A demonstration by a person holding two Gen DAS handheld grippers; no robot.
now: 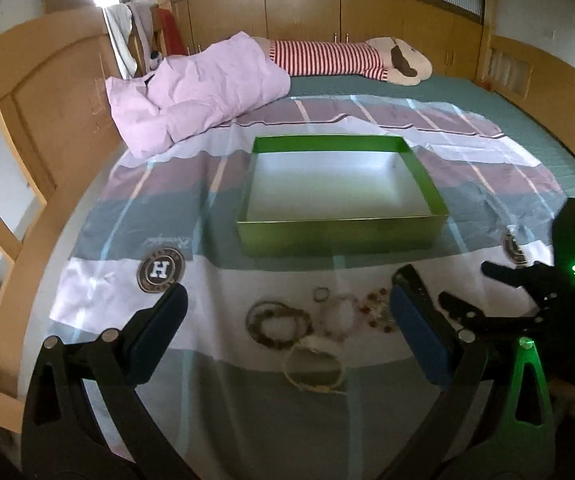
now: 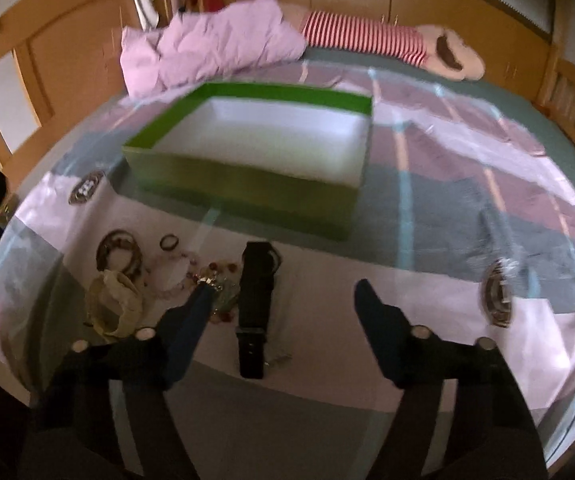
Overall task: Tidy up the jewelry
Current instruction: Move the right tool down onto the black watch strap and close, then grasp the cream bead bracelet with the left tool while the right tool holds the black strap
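Two views. Left wrist: my left gripper (image 1: 287,322) hangs spread and empty over the jewelry pile (image 1: 319,320) on the bedsheet (image 1: 107,220), near the empty green box (image 1: 339,236). Right wrist: my right gripper (image 2: 283,300), also spread and empty, is above the black watch strap (image 2: 255,304). I judge the beaded bracelets (image 2: 121,256) light, limp and snag-prone; best pinched across one strand.
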